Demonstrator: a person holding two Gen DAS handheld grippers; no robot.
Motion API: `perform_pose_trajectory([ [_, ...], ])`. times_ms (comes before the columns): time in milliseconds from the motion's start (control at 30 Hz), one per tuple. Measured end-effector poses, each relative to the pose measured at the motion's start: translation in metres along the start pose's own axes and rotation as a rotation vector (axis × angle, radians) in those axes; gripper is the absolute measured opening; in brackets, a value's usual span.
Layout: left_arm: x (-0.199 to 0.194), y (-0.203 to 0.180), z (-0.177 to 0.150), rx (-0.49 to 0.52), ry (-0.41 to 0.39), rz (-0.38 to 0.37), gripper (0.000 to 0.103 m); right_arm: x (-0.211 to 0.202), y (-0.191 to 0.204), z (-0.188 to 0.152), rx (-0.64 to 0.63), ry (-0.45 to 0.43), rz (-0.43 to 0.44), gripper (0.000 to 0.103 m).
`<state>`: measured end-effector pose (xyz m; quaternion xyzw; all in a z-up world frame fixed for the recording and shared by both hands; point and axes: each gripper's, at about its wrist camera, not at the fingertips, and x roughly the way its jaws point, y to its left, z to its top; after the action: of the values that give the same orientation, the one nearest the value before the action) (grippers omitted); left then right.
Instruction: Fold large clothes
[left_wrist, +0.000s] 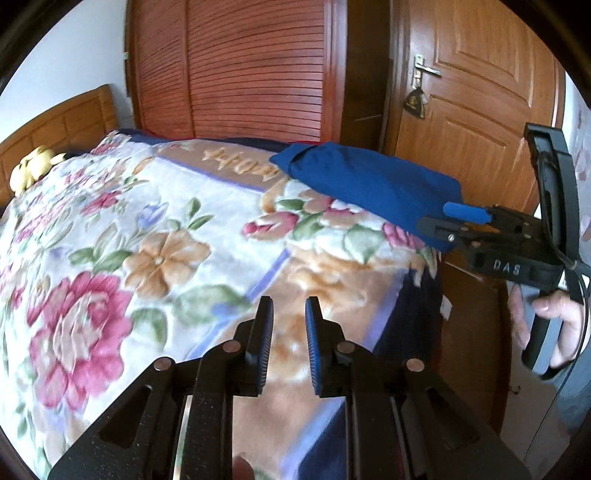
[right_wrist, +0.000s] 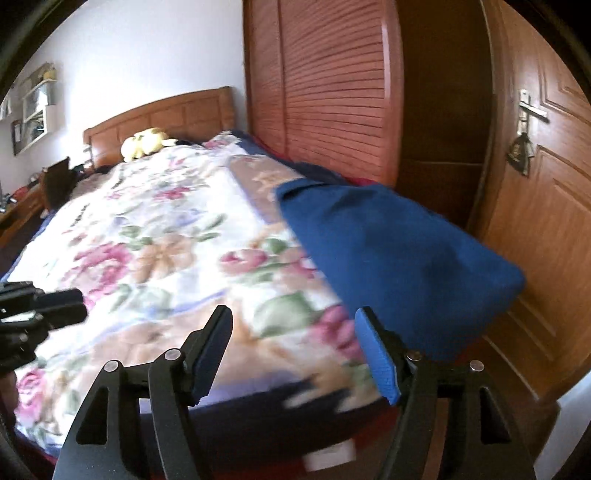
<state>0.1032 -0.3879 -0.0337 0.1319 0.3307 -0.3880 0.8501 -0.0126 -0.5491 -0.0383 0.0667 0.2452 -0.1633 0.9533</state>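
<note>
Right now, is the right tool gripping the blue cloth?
No, the right tool is open with nothing between its fingers, and the blue cloth lies just beyond it on the bed.

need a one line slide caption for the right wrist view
Right claw open over a floral blanket, beside a folded blue garment lying near the bed's corner.
</note>
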Motion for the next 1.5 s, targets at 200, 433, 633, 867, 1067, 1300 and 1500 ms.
perform_pose_trajectory([
  [200, -0.031, 0.025, -0.026, -0.059, -0.027, 0.09, 0.018, -0.007, 0.044, -0.019, -0.057, 0.002, 0.08, 0.071],
  [433, -0.075, 0.071, -0.064, -0.175, -0.051, 0.209, 0.019, 0.0, 0.103, -0.03, -0.096, 0.009, 0.189, 0.071],
  [633, -0.114, 0.117, -0.104, -0.261, -0.015, 0.348, 0.019, 0.007, 0.149, -0.035, -0.149, 0.027, 0.295, 0.071],
  [867, -0.18, 0.155, -0.148, -0.355, -0.052, 0.516, 0.019, -0.009, 0.204, -0.04, -0.213, 0.019, 0.404, 0.071],
  [1067, -0.232, 0.164, -0.175, -0.406, -0.114, 0.649, 0.019, -0.043, 0.238, -0.042, -0.263, -0.046, 0.483, 0.071],
  [1300, -0.278, 0.169, -0.206, -0.505, -0.186, 0.692, 0.02, -0.074, 0.245, -0.046, -0.28, -0.131, 0.515, 0.071],
  [1500, -0.288, 0.166, -0.212, -0.507, -0.193, 0.706, 0.02, -0.075, 0.241, -0.054, -0.287, -0.16, 0.504, 0.071],
])
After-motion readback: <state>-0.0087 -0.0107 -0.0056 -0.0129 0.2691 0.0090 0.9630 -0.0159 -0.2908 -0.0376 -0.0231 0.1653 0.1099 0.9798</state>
